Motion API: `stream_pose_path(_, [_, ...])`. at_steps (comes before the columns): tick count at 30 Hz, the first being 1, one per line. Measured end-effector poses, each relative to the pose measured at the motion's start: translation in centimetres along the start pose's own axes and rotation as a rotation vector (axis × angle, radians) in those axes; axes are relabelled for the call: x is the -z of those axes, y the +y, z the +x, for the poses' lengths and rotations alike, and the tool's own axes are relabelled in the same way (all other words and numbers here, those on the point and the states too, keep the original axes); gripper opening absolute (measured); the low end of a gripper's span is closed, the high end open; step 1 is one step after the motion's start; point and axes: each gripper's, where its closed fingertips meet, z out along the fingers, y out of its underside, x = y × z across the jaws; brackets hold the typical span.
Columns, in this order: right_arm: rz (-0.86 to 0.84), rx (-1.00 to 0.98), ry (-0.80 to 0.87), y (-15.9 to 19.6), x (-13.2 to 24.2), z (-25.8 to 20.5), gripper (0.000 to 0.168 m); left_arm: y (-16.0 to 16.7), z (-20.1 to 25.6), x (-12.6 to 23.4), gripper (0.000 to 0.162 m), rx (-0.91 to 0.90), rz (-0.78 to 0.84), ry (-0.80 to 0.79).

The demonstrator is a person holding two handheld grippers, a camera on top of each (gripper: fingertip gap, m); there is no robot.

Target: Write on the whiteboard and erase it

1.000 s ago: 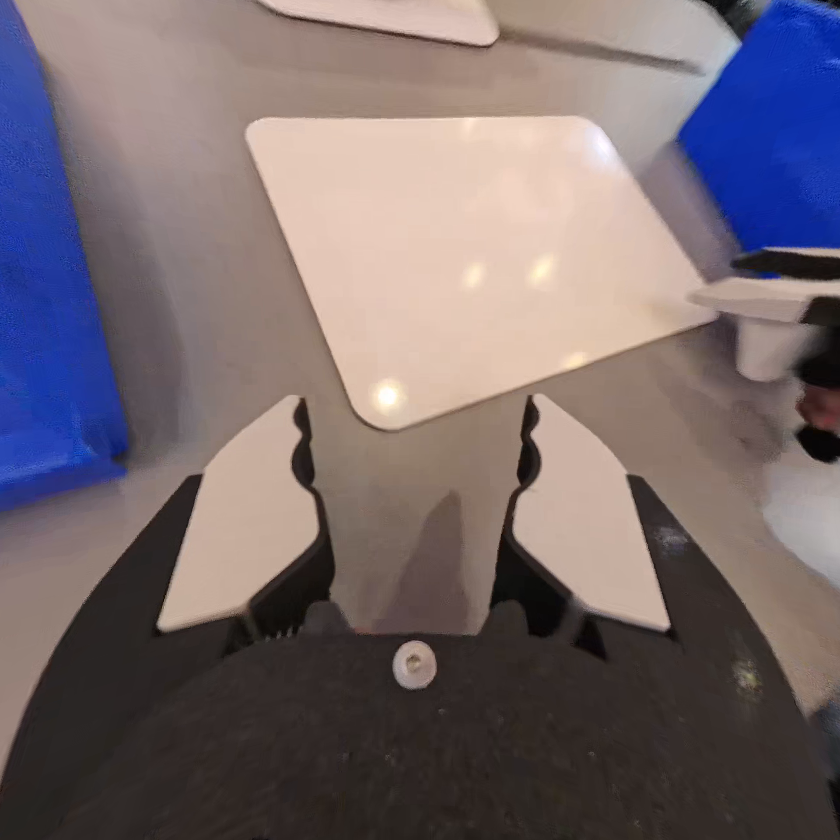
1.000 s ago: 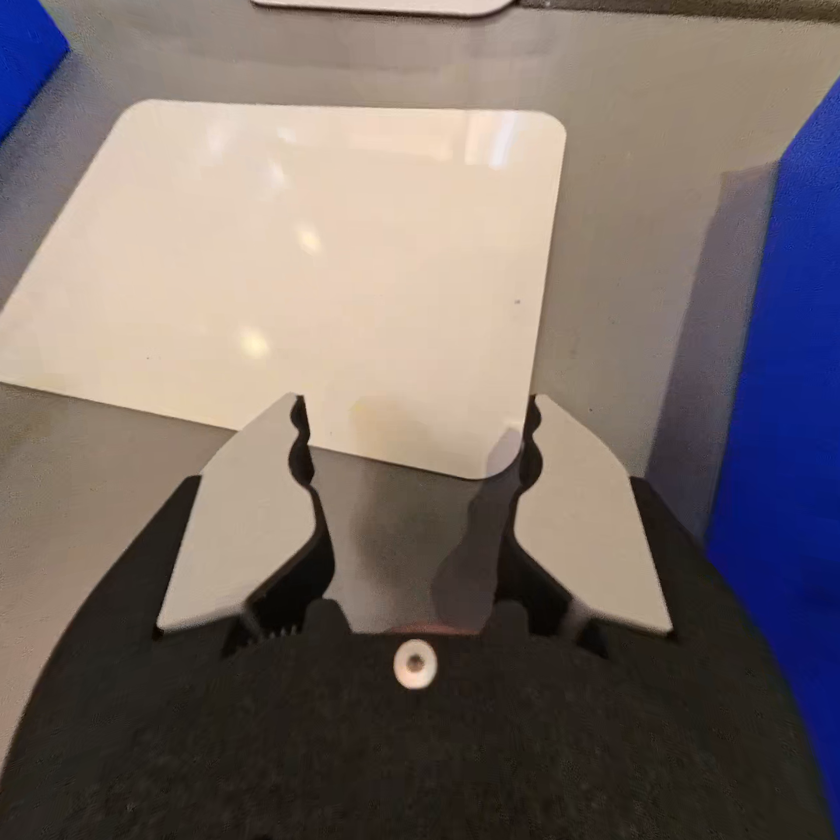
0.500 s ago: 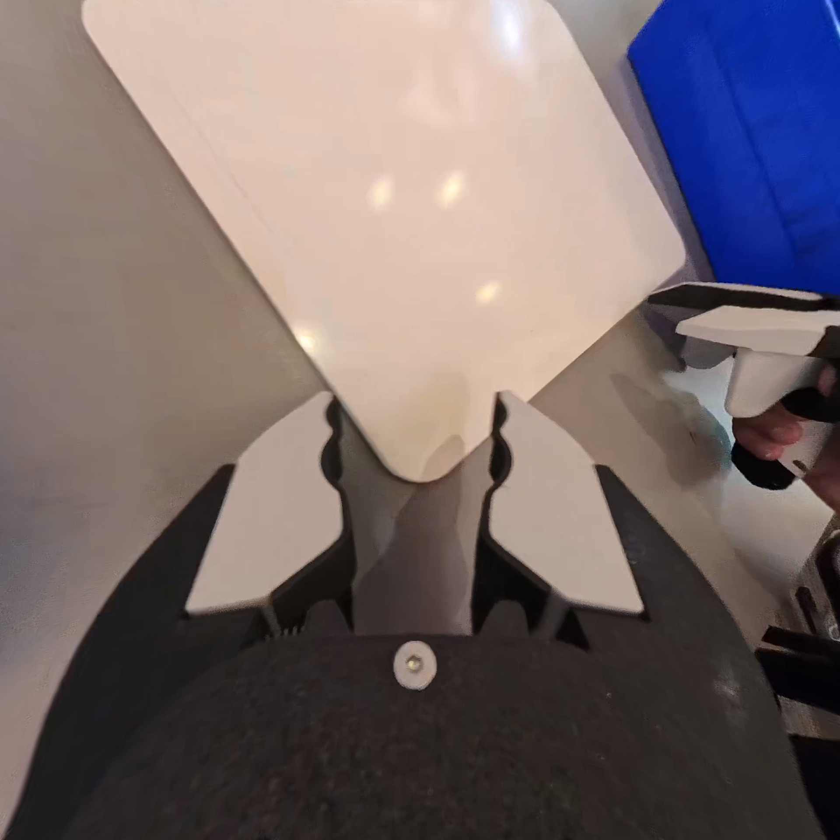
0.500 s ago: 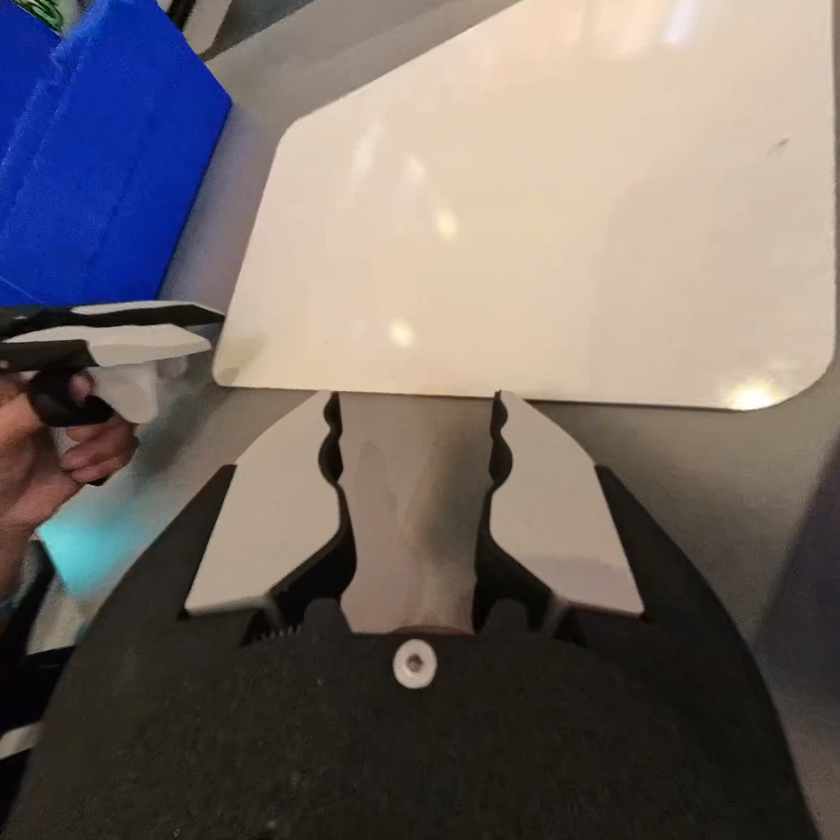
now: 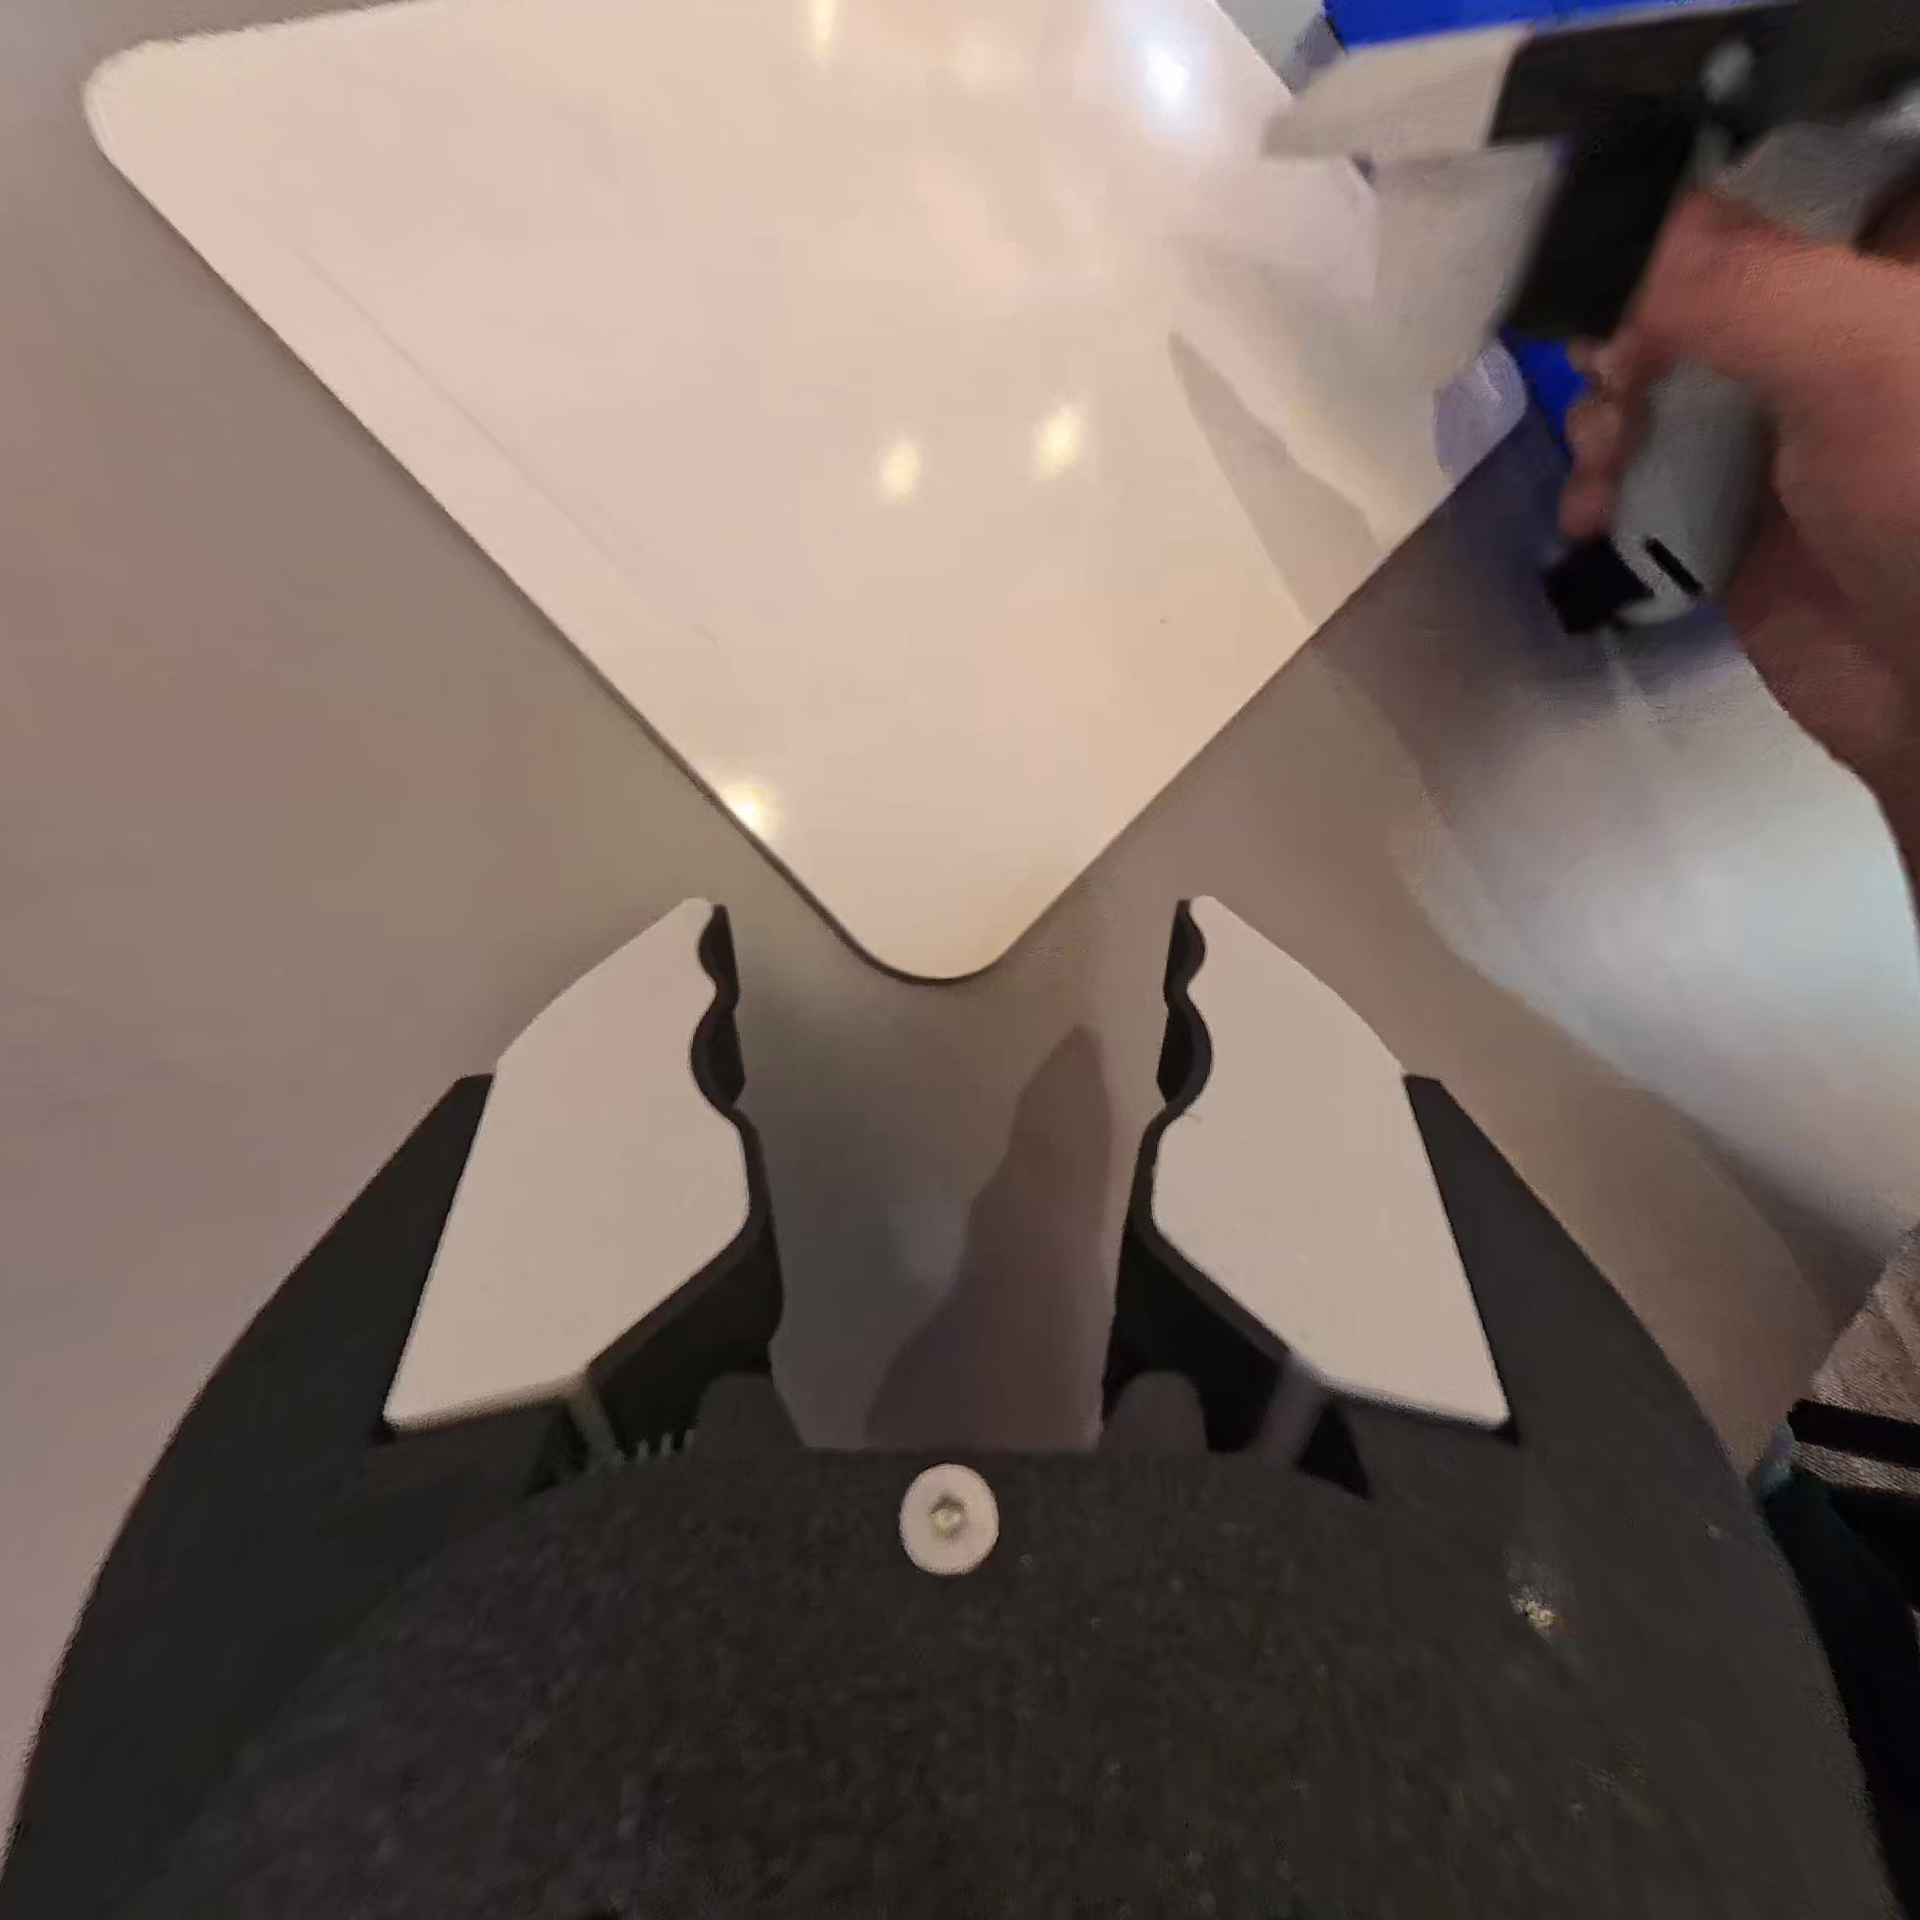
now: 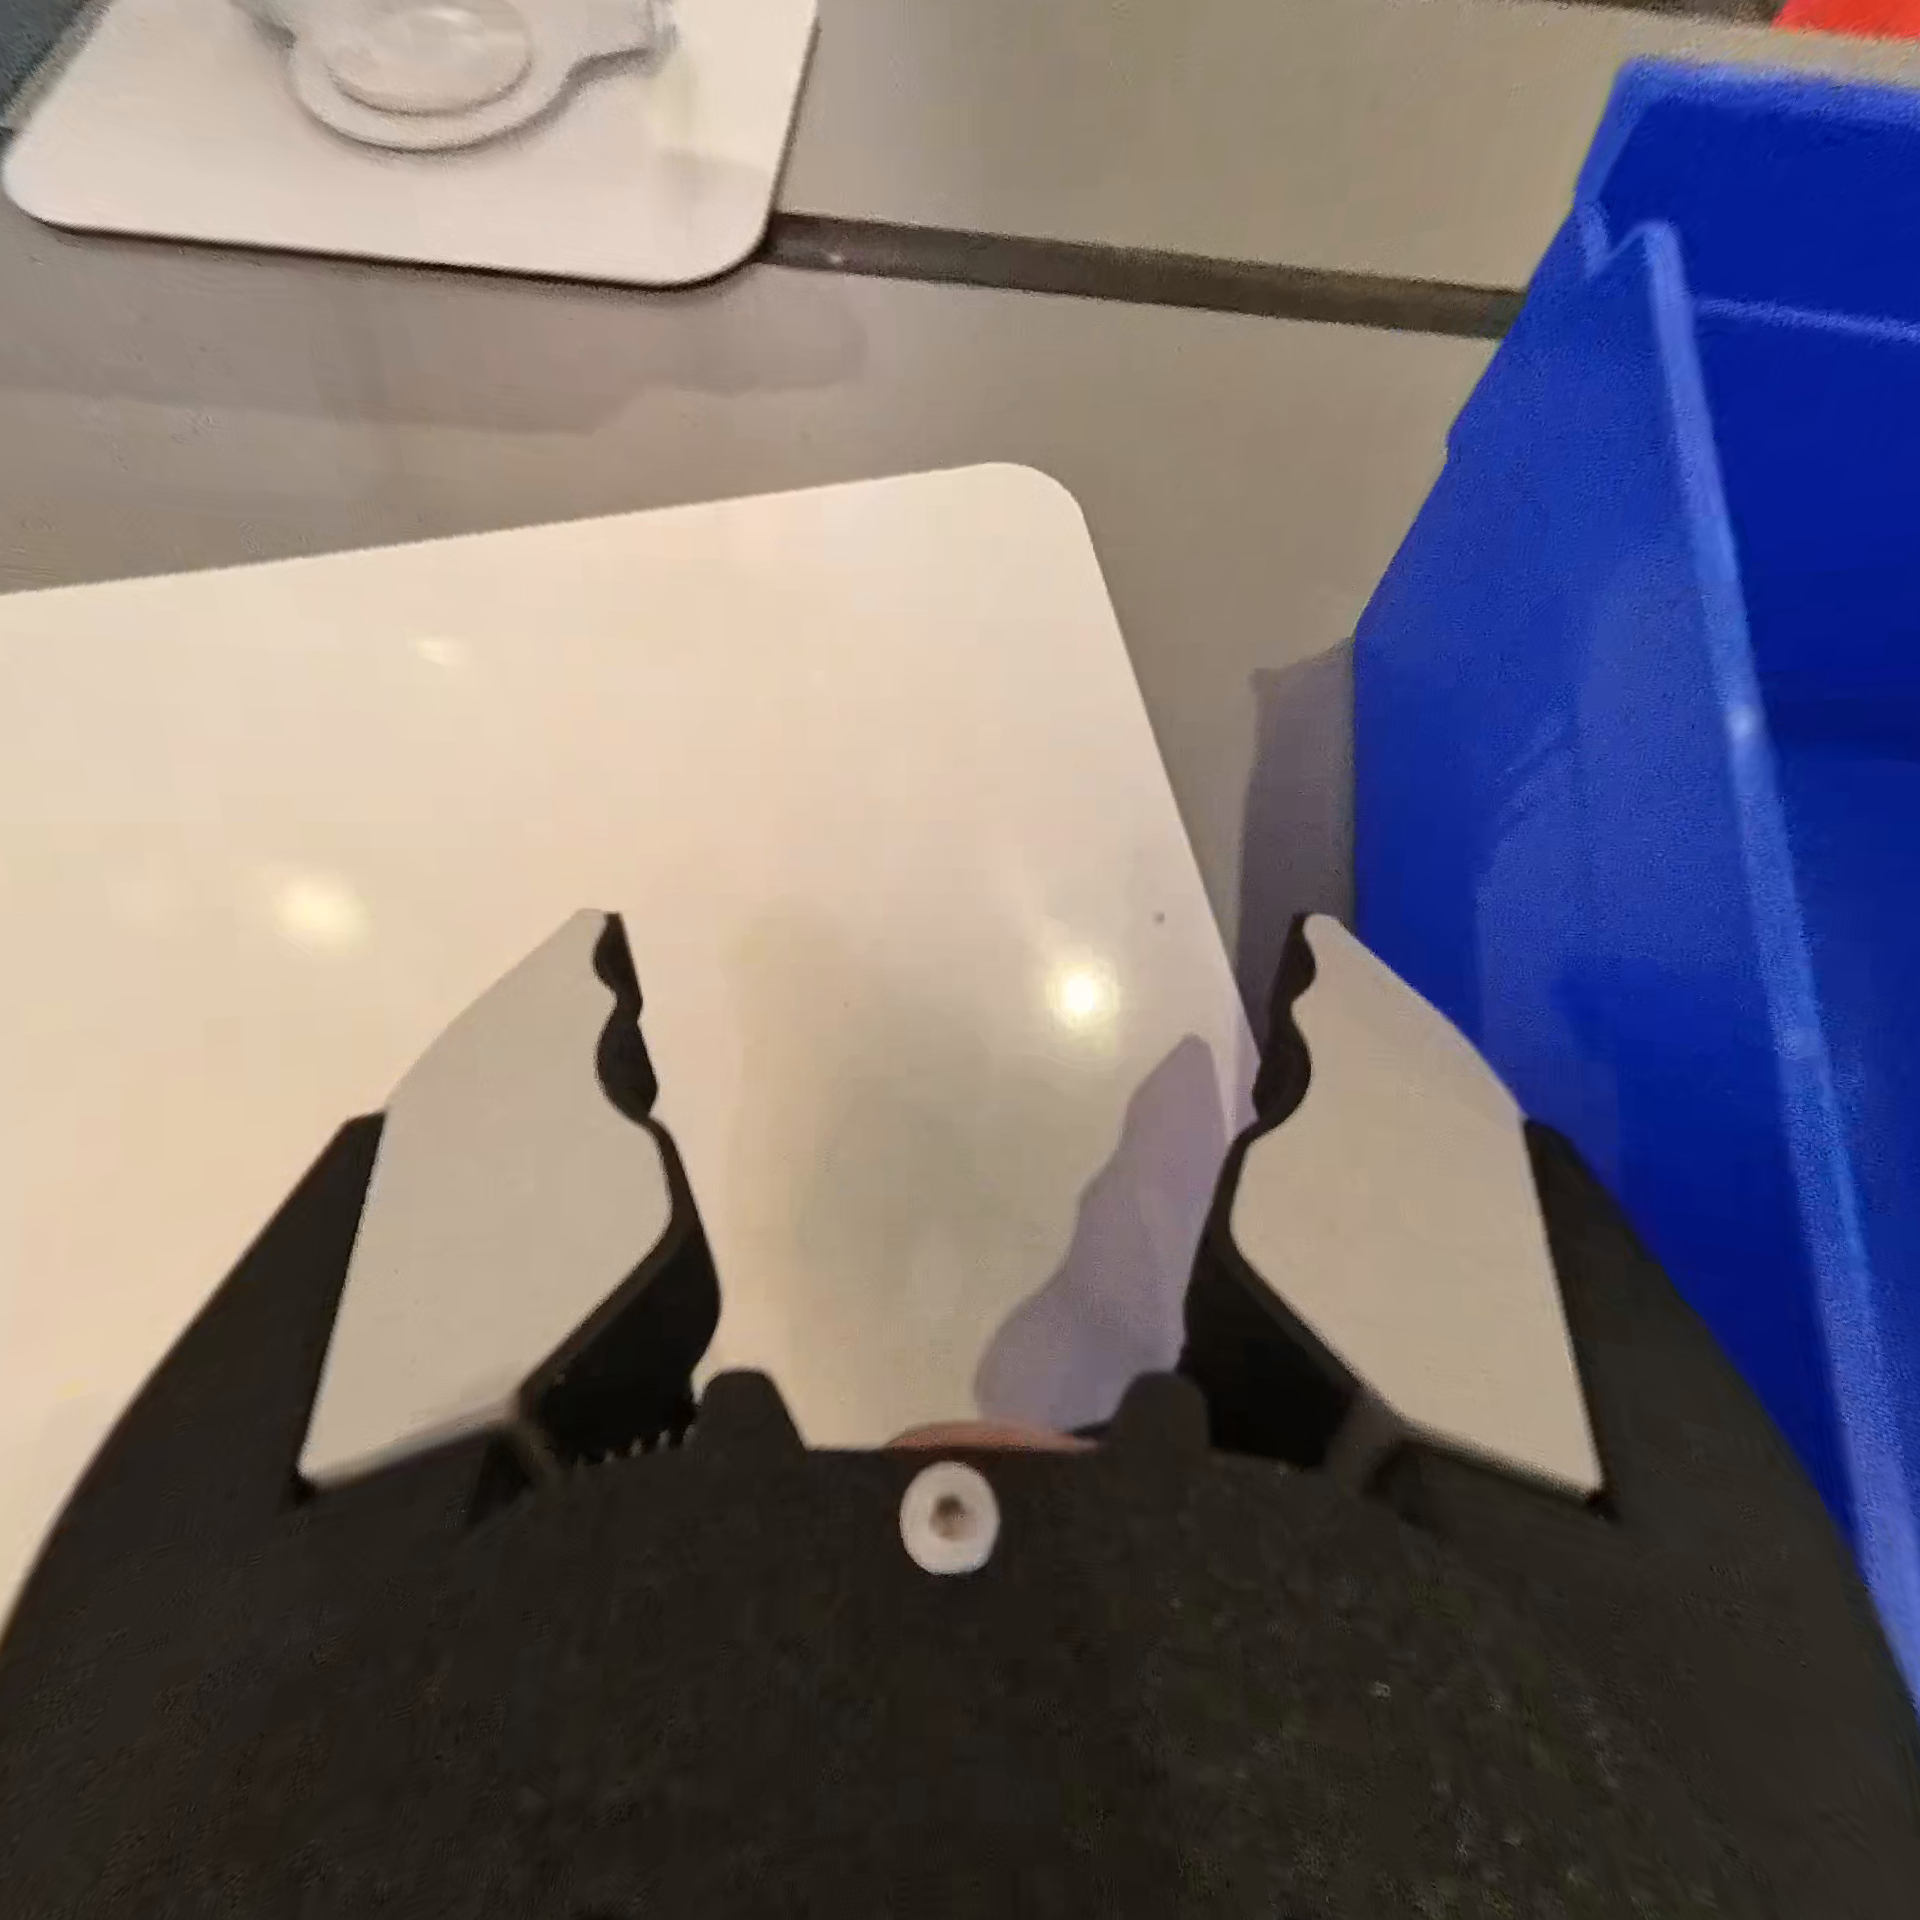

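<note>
A blank white whiteboard [image 5: 790, 436] lies flat on the grey table, one rounded corner pointing at my left gripper [image 5: 951, 914]. That gripper is open and empty, just short of the corner. In the right wrist view the whiteboard [image 6: 623, 779] fills the left and centre. My right gripper [image 6: 956, 925] is open and empty, over the board's right part near its right edge. The right gripper also shows blurred in the left wrist view [image 5: 1558, 135], held by a hand above the board's far right side. No marker or eraser is in view.
A blue plastic bin [image 6: 1662, 831] stands right beside the board's right edge. A second white board [image 6: 623, 197] with a clear plastic piece [image 6: 426, 73] on it lies at the far left, beyond a dark seam in the table [image 6: 1091, 270].
My right gripper has swung right and forward over the board toward the blue bin and opened wider. My left gripper has backed off the board's corner and opened a little.
</note>
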Motion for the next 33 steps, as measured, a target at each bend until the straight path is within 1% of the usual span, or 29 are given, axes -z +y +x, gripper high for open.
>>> stream_pose_path(1, [-0.035,-0.028,0.005,0.0,-1.1,0.4,0.115,0.3,0.3,-0.3,0.079,0.006,-0.019,0.018])
stream_pose_path(4, [-0.127,-0.105,-0.003,0.3,-3.5,1.0,0.119,-0.1,0.4,-0.3,0.079,0.031,-0.005,0.042])
stream_pose_path(6, [-0.201,-0.143,-0.040,1.1,-4.1,1.0,0.118,-0.2,0.2,-0.4,0.079,0.052,-0.014,0.064])
stream_pose_path(7, [-0.212,-0.160,-0.068,1.3,-4.1,0.7,0.117,-0.3,0.2,-0.4,0.078,0.063,-0.010,0.079])
stream_pose_path(8, [-0.211,-0.170,-0.078,1.4,-3.9,0.6,0.111,-0.5,0.2,-0.4,0.078,0.079,-0.006,0.093])
stream_pose_path(10, [-0.225,-0.185,-0.102,1.9,-2.9,0.1,0.112,-0.8,0.1,-0.3,0.076,0.108,-0.004,0.127])
stream_pose_path(12, [-0.240,-0.173,-0.126,2.8,-1.7,-0.7,0.112,-1.2,-1.0,-0.1,0.082,0.129,0.015,0.104])
stream_pose_path(13, [-0.249,-0.151,-0.131,3.4,-1.0,-1.1,0.112,-1.4,-1.6,0.0,0.083,0.132,0.019,0.089])
stream_pose_path(17, [-0.258,-0.105,-0.151,5.4,1.3,-2.7,0.121,-1.9,-3.3,0.6,0.083,0.160,0.024,0.097])
stream_pose_path(20, [-0.279,-0.066,-0.163,6.6,2.7,-3.6,0.120,-2.2,-4.3,0.8,0.087,0.179,0.047,0.072])
stream_pose_path(21, [-0.275,-0.061,-0.167,6.8,3.0,-3.8,0.120,-2.2,-4.3,0.8,0.089,0.172,0.047,0.065])
stream_pose_path(23, [-0.244,-0.034,-0.155,6.8,2.8,-3.6,0.117,-2.0,-4.2,0.7,0.088,0.138,0.031,0.049])
stream_pose_path(25, [-0.248,-0.013,-0.141,6.7,2.5,-3.1,0.113,-1.9,-3.9,0.6,0.087,0.120,0.034,0.037])
stream_pose_path(26, [-0.237,-0.018,-0.137,6.3,2.5,-2.9,0.110,-1.8,-3.7,0.6,0.087,0.111,0.029,0.039])
stream_pose_path(27, [-0.201,-0.001,-0.136,5.6,2.8,-2.9,0.106,-1.6,-3.6,0.8,0.081,0.105,0.019,0.042])
stream_pose_path(28, [-0.137,0.041,-0.138,4.5,3.5,-3.3,0.105,-1.7,-3.3,1.3,0.077,0.100,0.027,0.056])
stream_pose_path(29, [-0.049,0.098,-0.145,3.3,4.7,-4.0,0.100,-2.0,-2.9,2.2,0.076,0.083,0.048,0.070])
stream_pose_path(31, [0.168,0.197,-0.185,1.5,8.0,-6.3,0.089,-2.8,-2.1,5.1,0.075,0.037,0.119,0.068])
stream_pose_path(33, [0.338,0.256,-0.295,1.8,11.7,-9.3,0.081,-3.4,-1.5,8.9,0.069,-0.007,0.204,0.057])
